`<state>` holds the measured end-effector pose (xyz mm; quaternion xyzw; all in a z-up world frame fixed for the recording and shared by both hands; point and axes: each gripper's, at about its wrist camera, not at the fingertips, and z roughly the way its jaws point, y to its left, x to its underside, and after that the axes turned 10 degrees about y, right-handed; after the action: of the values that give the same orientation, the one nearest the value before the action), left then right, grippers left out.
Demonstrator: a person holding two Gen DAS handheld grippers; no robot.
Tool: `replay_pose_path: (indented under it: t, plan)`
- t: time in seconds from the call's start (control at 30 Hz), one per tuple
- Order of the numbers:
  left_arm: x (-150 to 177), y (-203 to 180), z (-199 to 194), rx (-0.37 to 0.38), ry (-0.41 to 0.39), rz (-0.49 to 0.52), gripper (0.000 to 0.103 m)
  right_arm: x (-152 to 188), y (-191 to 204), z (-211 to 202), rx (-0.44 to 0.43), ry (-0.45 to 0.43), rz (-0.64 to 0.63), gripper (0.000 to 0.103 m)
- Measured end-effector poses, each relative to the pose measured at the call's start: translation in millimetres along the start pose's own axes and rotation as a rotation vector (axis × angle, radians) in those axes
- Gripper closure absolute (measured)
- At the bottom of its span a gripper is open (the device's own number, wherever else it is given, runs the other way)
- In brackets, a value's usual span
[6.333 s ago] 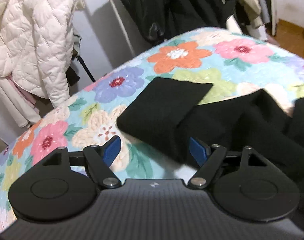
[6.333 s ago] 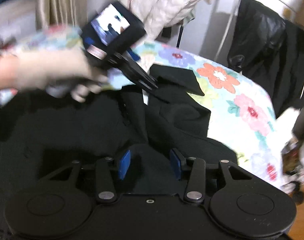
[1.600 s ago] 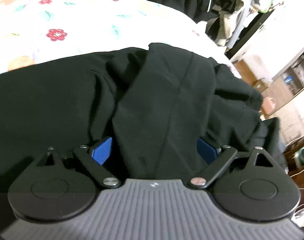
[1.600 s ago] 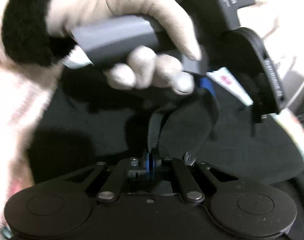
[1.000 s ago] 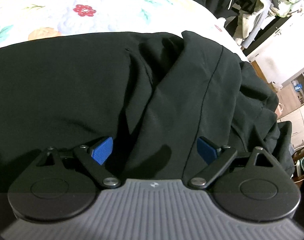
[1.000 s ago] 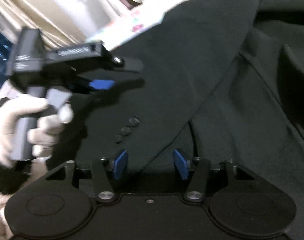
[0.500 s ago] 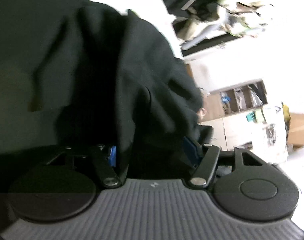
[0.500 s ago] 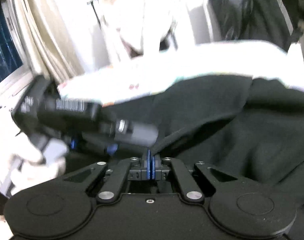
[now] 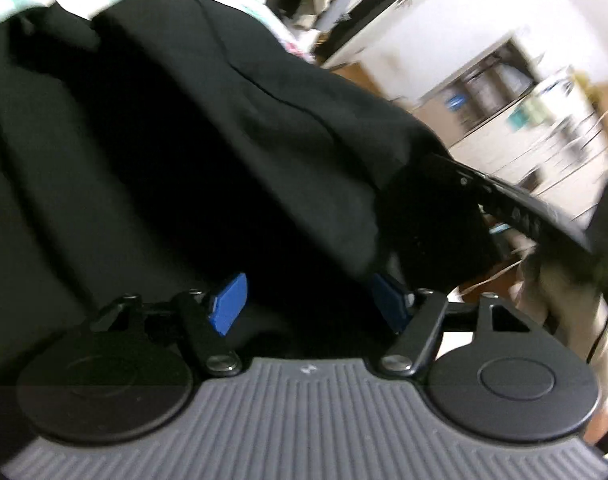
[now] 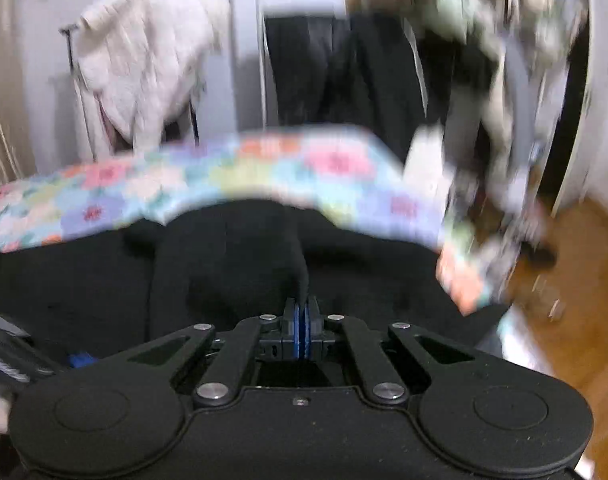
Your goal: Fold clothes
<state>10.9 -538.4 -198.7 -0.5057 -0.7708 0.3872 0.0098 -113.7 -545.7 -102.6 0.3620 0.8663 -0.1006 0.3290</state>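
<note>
Now the left tool (image 9: 309,298) gapes wider over the black garment (image 9: 184,120); the right tool (image 10: 302,322) stays pinched on it.

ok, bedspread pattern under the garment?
Multicolour floral print, pastel flowers on a light ground: the bedspread shows best in the right wrist view, blurred by motion.

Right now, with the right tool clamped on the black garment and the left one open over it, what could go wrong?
1. The right tool pinches only a thin ridge of the black garment; a hard pull may slip it free.
2. The left tool is open with cloth bunched between its pads; closing now could catch several layers and spoil the fold.
3. The garment hangs near the edge of the floral bedspread and could slide toward the floor.
</note>
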Motion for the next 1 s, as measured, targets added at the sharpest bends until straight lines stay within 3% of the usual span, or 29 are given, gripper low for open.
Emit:
replay_pose_path:
  t: [0.07,0.1,0.13,0.27,0.33,0.37,0.43,0.53,0.67,0.83,1.0]
  plan:
    - [2,14,-6,-0.051,-0.007,-0.040,0.030,1,-19,29,-0.007,0.128,0.025,0.094]
    - [0,21,-11,-0.073,-0.019,-0.053,0.030,3,-23,37,0.047,0.148,0.021,0.083]
    - [-4,27,-17,-0.102,-0.037,-0.050,0.030,6,-26,43,0.108,0.162,0.015,0.079]
    - [-32,45,-49,-0.297,-0.187,-0.005,0.029,10,-4,22,0.237,0.081,-0.080,0.058]
    - [-54,49,-51,-0.327,-0.207,0.037,0.029,12,24,2,0.188,0.018,-0.173,0.057]
    - [-68,50,-42,-0.321,-0.169,0.051,0.027,10,38,-2,0.136,0.004,-0.216,0.056]
    - [-92,58,-24,-0.350,-0.034,0.027,0.027,11,62,-5,-0.010,0.009,-0.287,0.056]
    - [-116,69,-6,-0.388,-0.019,0.021,0.029,19,91,14,-0.108,0.068,-0.365,0.056]
    - [-129,85,-6,-0.391,-0.150,-0.034,0.028,45,97,50,-0.142,0.233,-0.356,0.056]
    - [-126,108,-46,-0.459,-0.460,-0.252,0.025,71,89,50,-0.135,0.247,-0.303,0.055]
    - [-125,115,-71,-0.548,-0.439,-0.248,0.024,65,110,35,-0.058,0.248,-0.435,0.055]
